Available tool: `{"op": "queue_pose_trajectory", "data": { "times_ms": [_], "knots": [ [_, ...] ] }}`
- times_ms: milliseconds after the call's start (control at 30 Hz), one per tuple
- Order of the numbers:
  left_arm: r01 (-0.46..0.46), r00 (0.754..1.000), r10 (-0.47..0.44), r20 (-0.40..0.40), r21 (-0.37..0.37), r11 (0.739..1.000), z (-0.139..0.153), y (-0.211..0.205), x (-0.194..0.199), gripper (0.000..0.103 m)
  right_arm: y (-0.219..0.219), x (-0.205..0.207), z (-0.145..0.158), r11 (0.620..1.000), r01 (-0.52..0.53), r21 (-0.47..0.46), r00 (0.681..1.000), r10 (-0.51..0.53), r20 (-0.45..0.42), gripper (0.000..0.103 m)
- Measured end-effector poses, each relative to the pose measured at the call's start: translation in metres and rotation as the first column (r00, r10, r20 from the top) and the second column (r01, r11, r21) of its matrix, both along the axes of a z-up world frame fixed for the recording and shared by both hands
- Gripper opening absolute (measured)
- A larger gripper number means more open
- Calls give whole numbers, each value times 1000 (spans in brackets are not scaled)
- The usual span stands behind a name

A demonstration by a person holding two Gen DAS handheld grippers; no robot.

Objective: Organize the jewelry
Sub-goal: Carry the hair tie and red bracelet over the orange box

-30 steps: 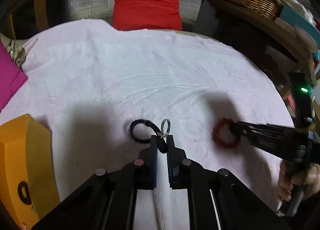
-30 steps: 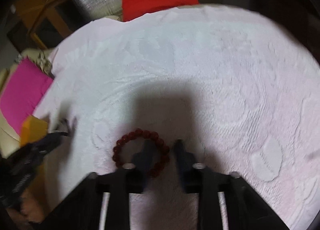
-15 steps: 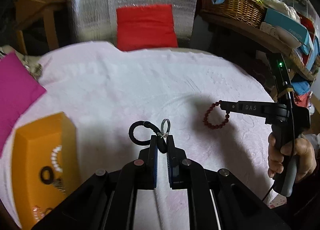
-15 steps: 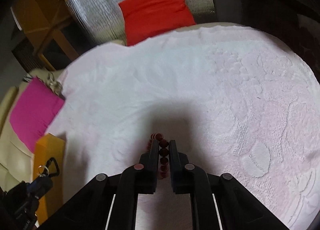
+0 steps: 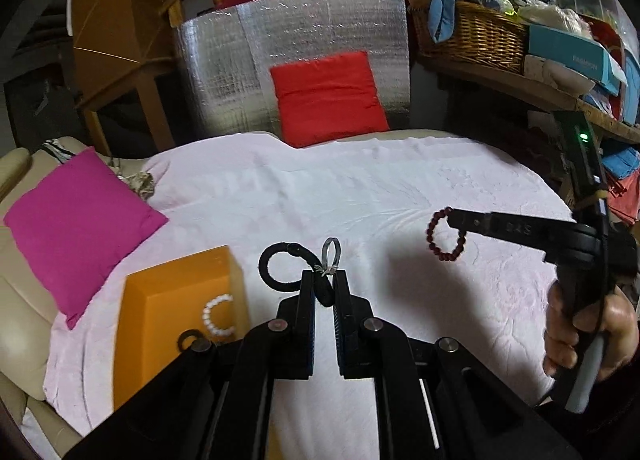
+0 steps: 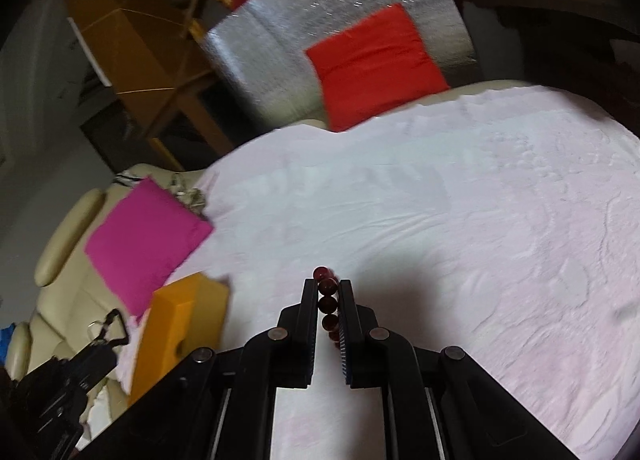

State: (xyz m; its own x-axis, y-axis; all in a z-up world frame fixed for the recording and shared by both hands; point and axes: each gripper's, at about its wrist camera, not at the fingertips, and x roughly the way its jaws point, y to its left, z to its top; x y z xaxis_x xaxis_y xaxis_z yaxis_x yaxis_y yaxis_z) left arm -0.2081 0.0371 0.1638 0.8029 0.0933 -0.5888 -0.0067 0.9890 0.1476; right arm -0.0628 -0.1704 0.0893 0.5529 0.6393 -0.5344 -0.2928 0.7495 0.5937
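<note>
Above the pale pink textured cloth (image 5: pixel 360 195), the left gripper (image 5: pixel 324 280) is clenching a black cord loop tied to a small silver ring (image 5: pixel 288 266), holding it clear of the cloth and just right of the open orange rectangular box (image 5: pixel 160 300), which is containing a white bead bracelet (image 5: pixel 218 314) and a black ring (image 5: pixel 188 340). Further right, the right gripper (image 6: pixel 327 286) is pinching a dark red round-bead bracelet (image 5: pixel 444 234) between closed fingers, and the bracelet is hanging in the air above the cloth.
</note>
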Motion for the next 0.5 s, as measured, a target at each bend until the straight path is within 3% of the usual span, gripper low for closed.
{"op": "queue_pose_trajectory", "data": {
  "times_ms": [233, 500],
  "knots": [
    [-34, 999, 34, 4, -13, 999, 4, 30, -37, 8, 21, -48, 19, 998, -59, 27, 998, 60, -19, 11],
    [-81, 997, 81, 7, 2, 997, 1, 62, -82, 8, 76, -98, 53, 986, -169, -1, 985, 169, 26, 11]
  ]
}}
